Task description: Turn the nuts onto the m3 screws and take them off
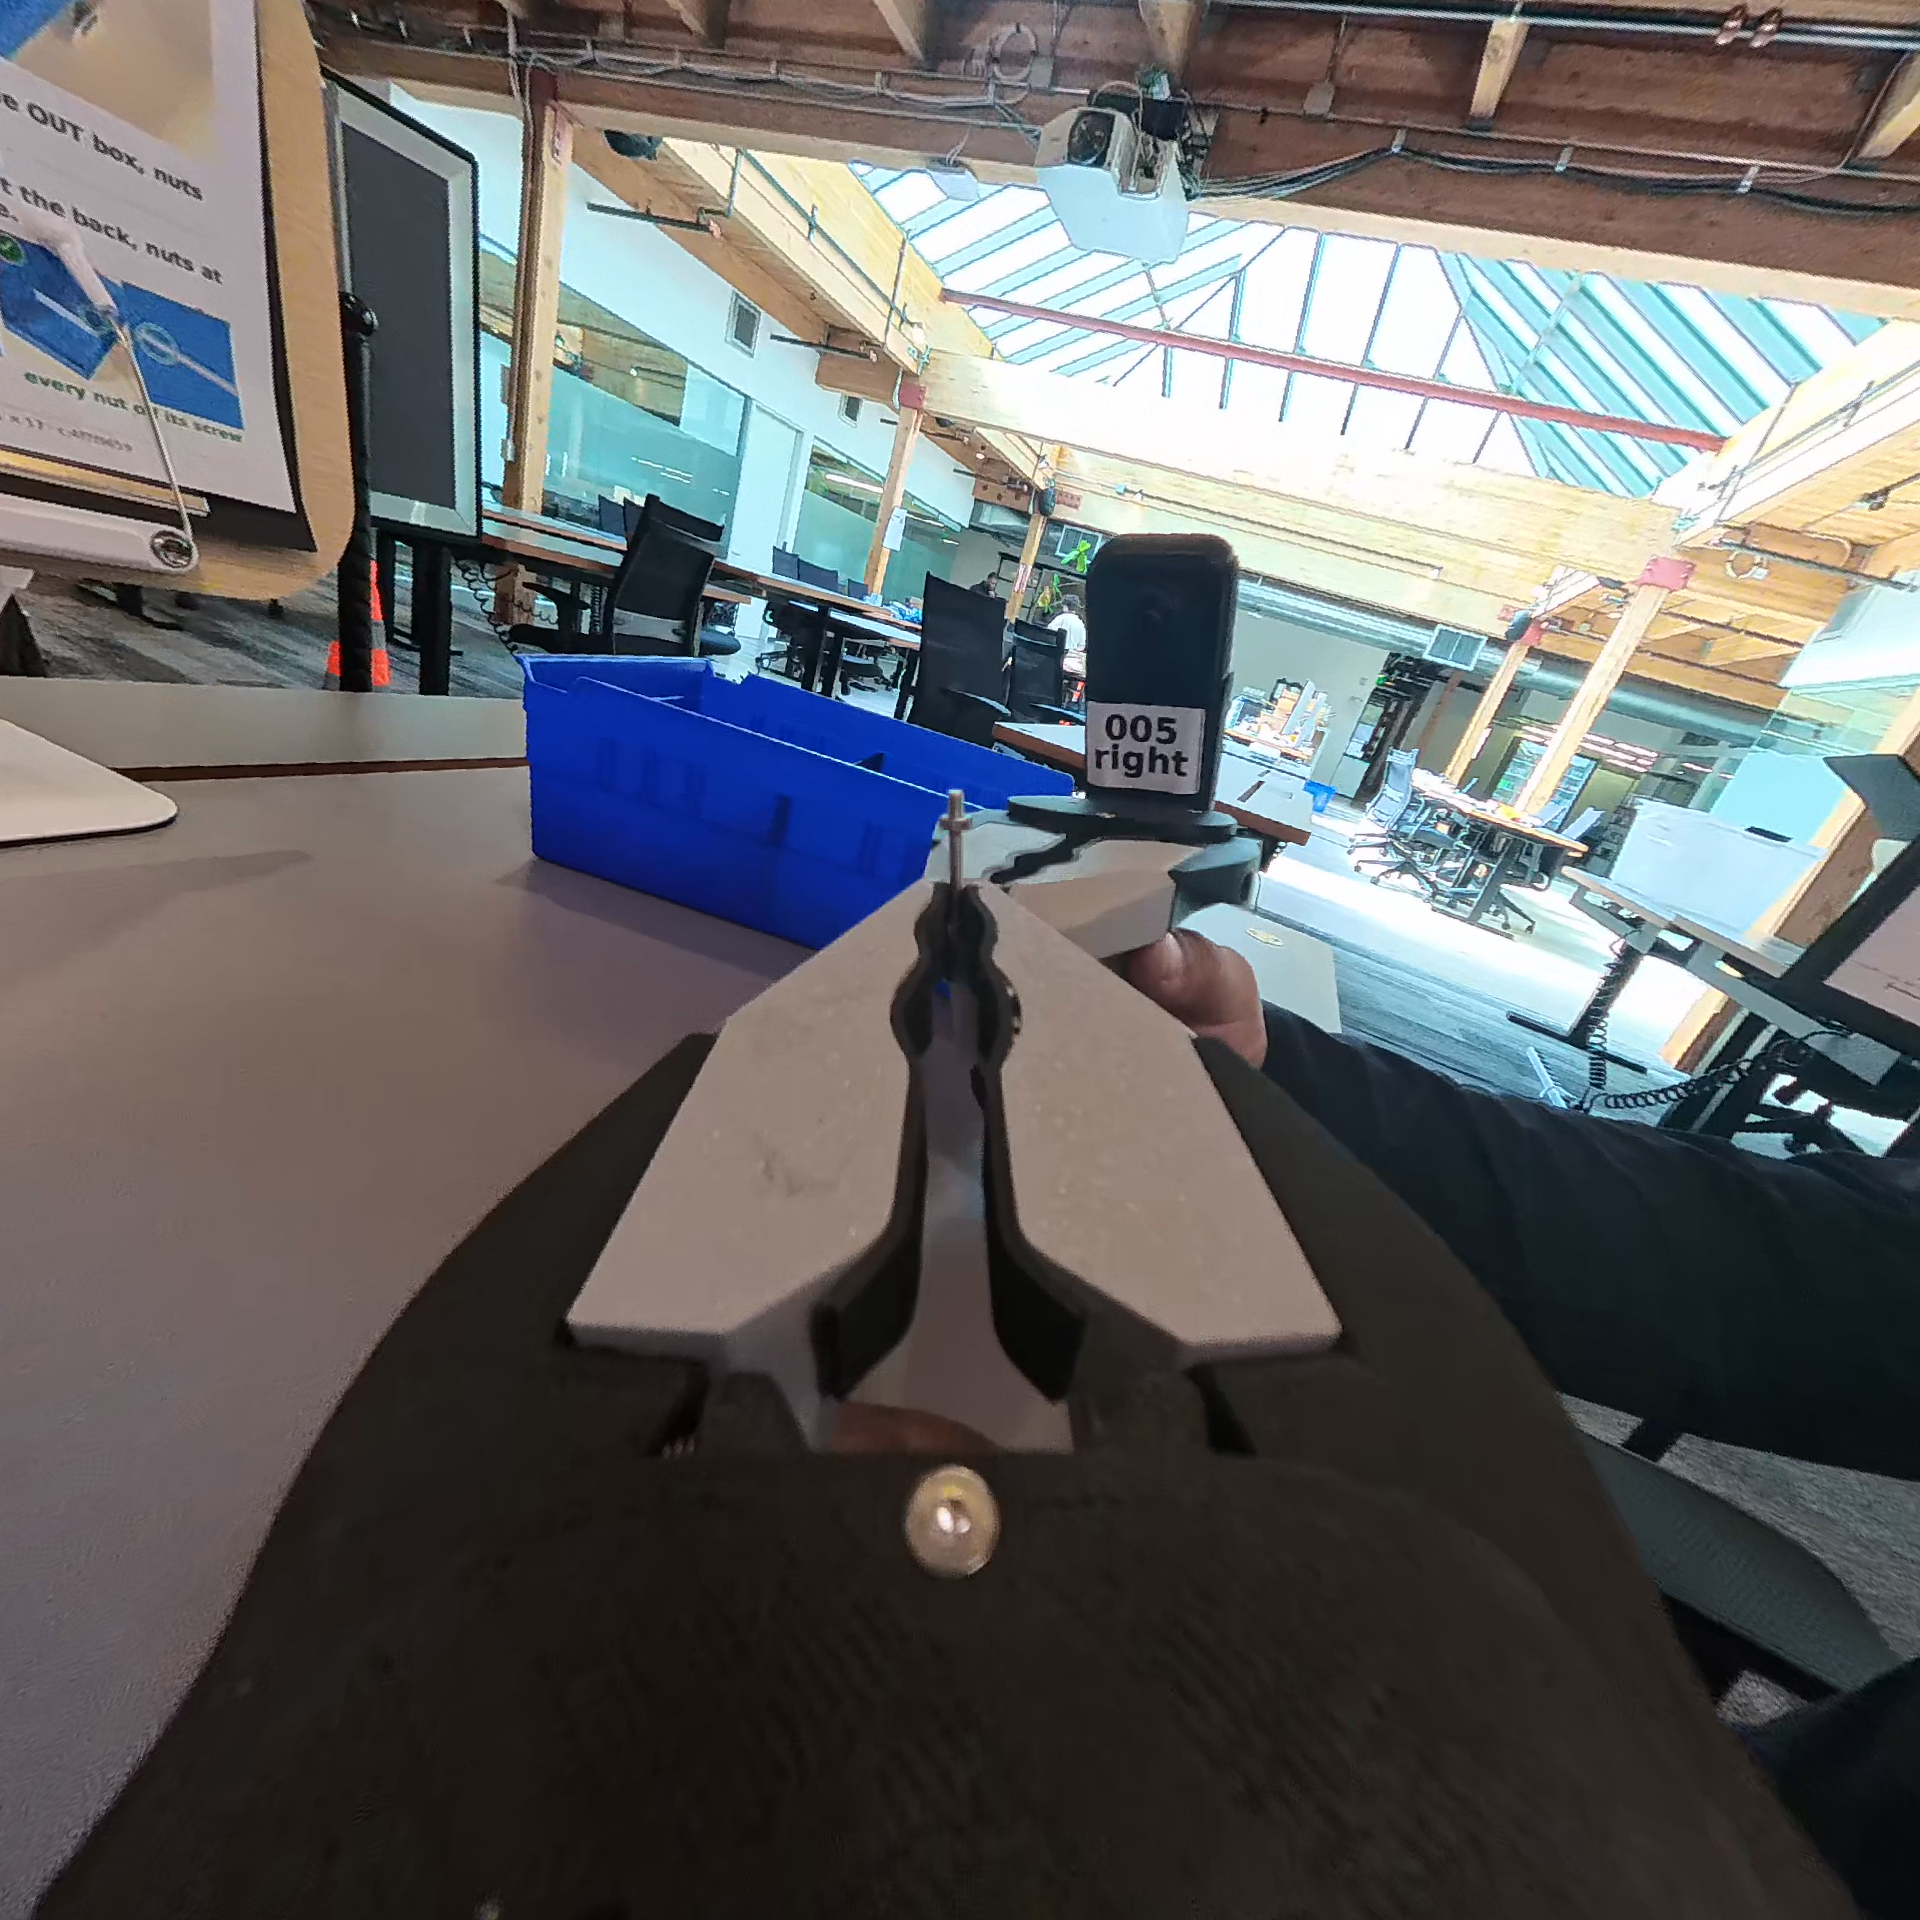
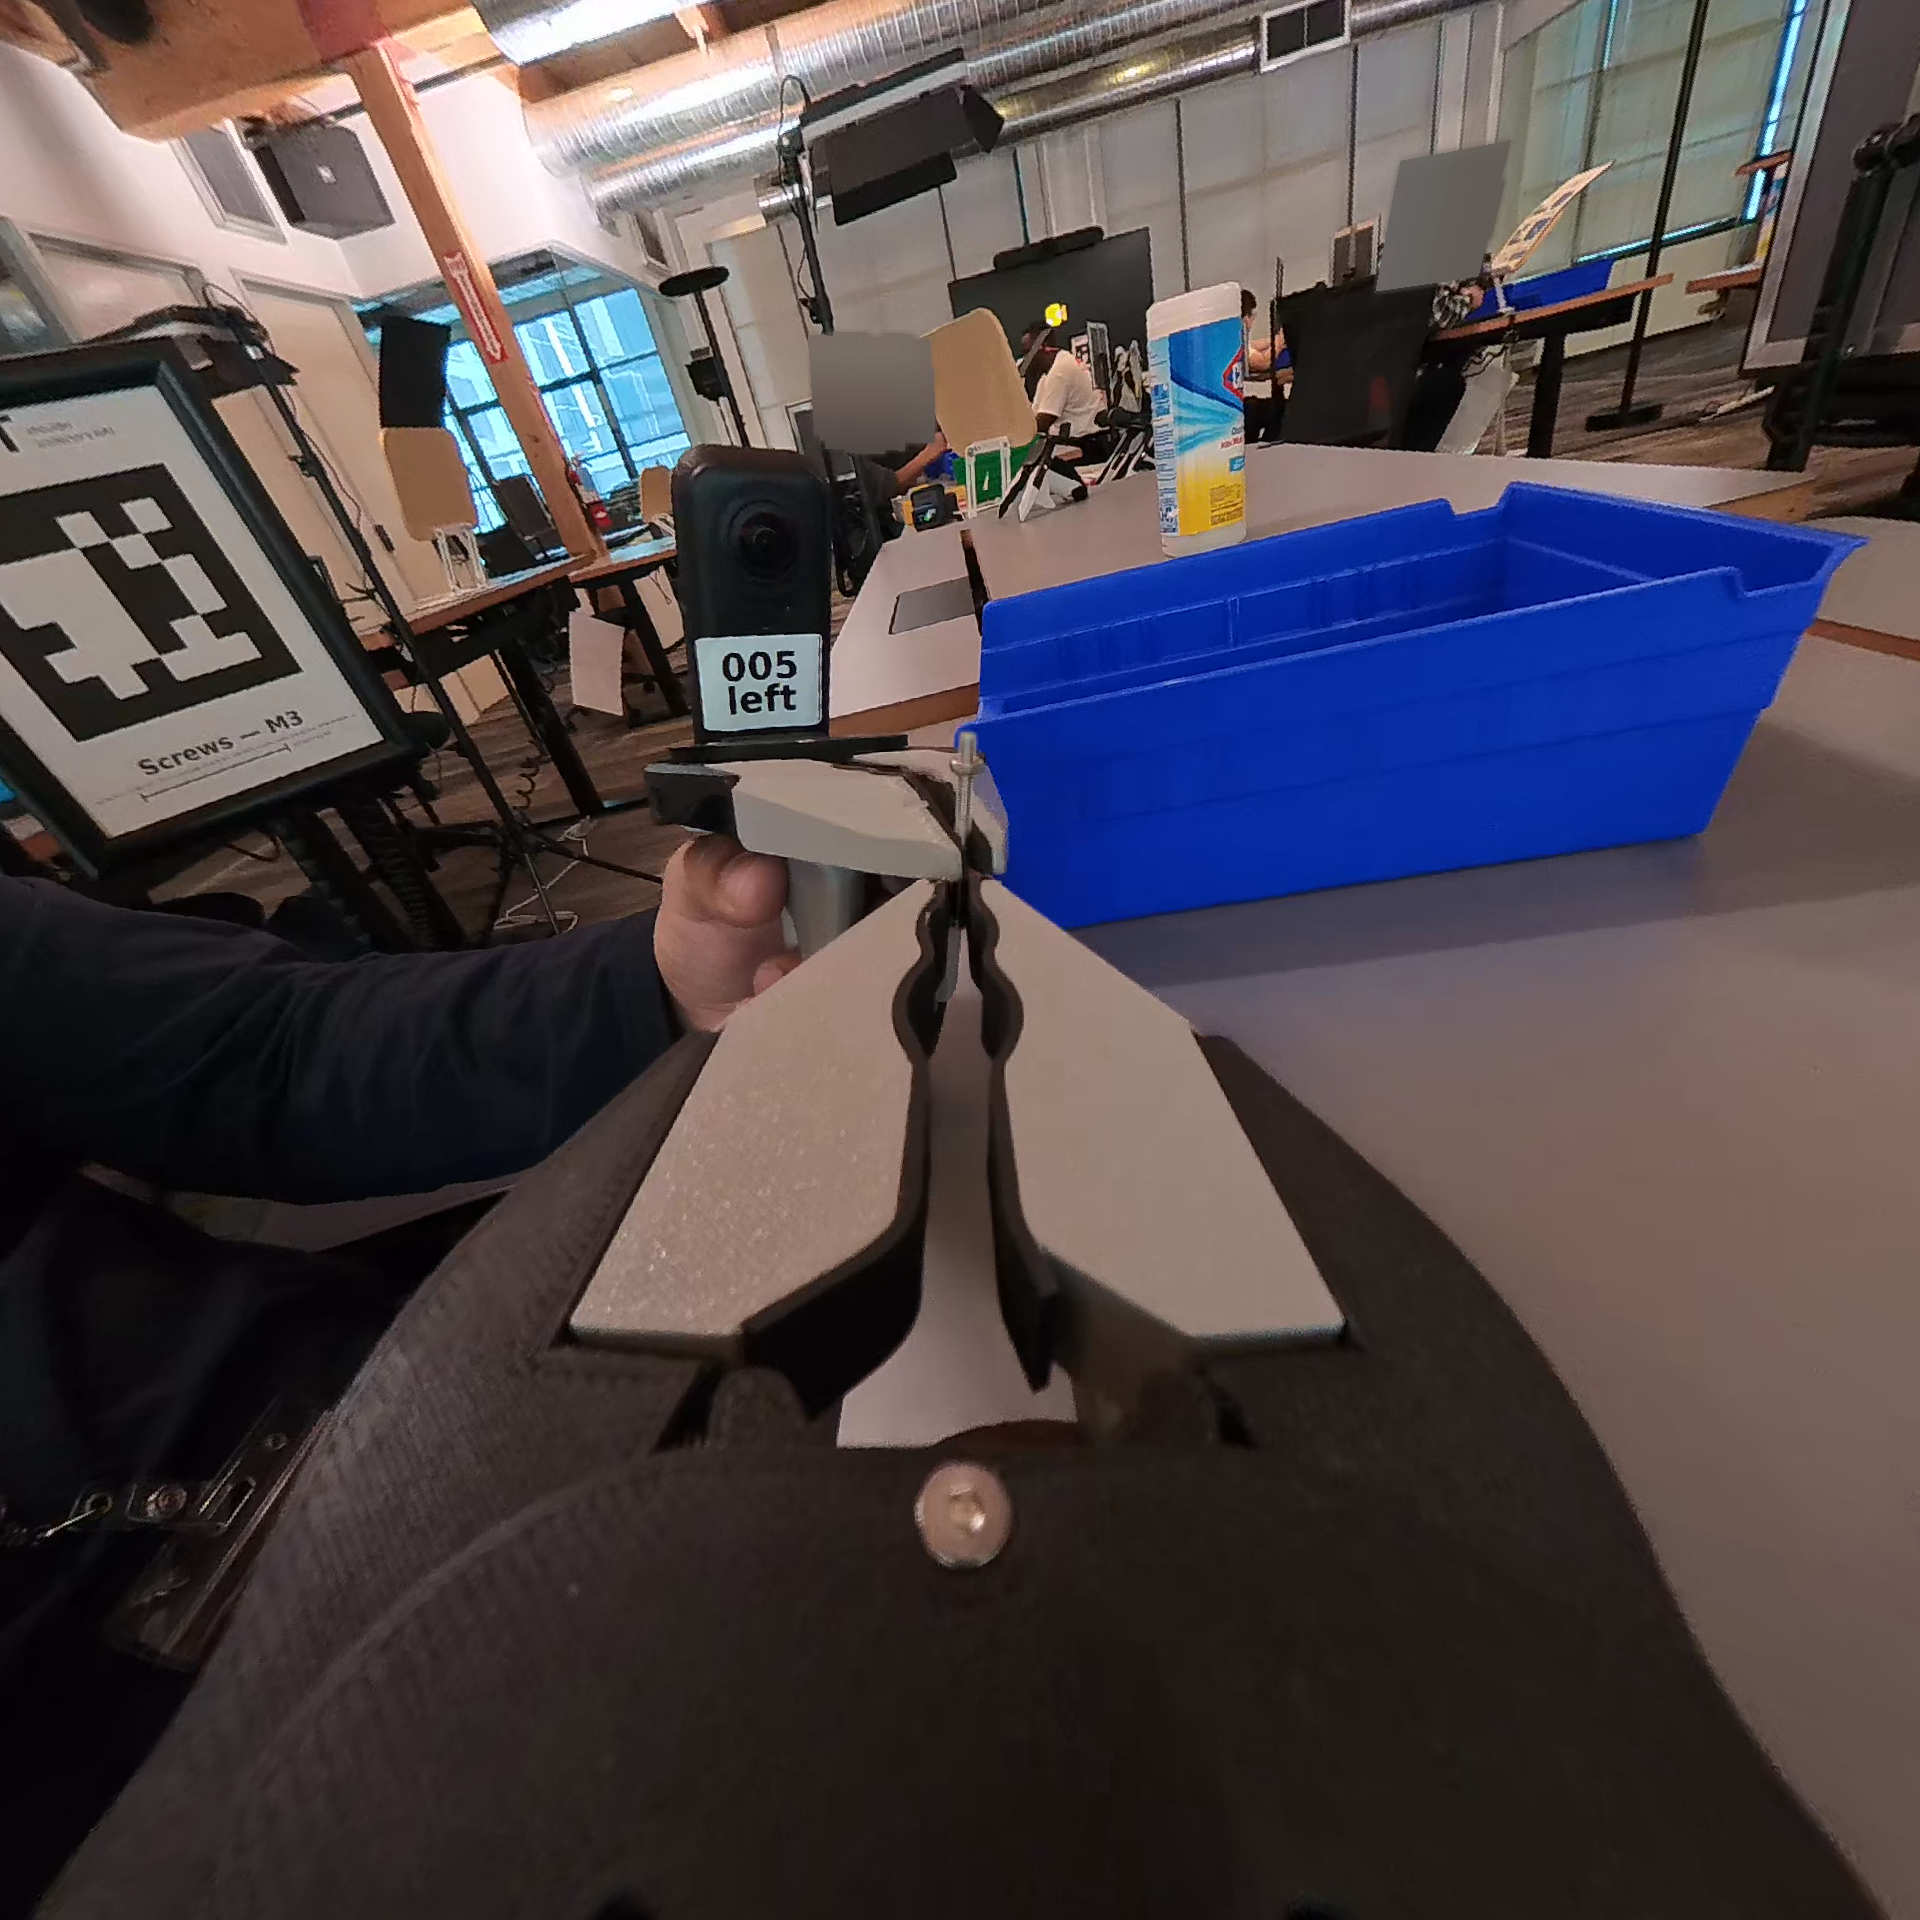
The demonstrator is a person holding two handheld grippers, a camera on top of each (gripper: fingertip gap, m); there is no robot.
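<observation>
Open-plan workshop space with timber beams and skylights surrounds a grey counter (image 2: 1558, 1091), where the work is held up in the air rather than resting on the surface.

At the centre is a thin m3 screw (image 1: 954, 847), standing upright with a small nut (image 1: 953, 823) near its upper end. The left gripper (image 1: 956, 914) is closed on the screw's lower shank, probably to keep it steady and vertical. The right gripper (image 2: 961, 914) meets it from the opposite side, pointing toward the left one; its tips are drawn nearly together at the screw, though whether they pinch the nut or the shank is hard to tell from either view. Holding the two tools nose to nose would let one turn against the other.

Each tool is held by a hand (image 2: 717, 935) in a dark sleeve, with a small black camera (image 2: 753, 582) mounted on top.

Just behind the screw sits a blue bin (image 2: 1403, 748) on the counter, likely where parts are kept. Farther back stand a wipes canister (image 2: 1195, 416) and a framed marker sign (image 2: 156, 603).
</observation>
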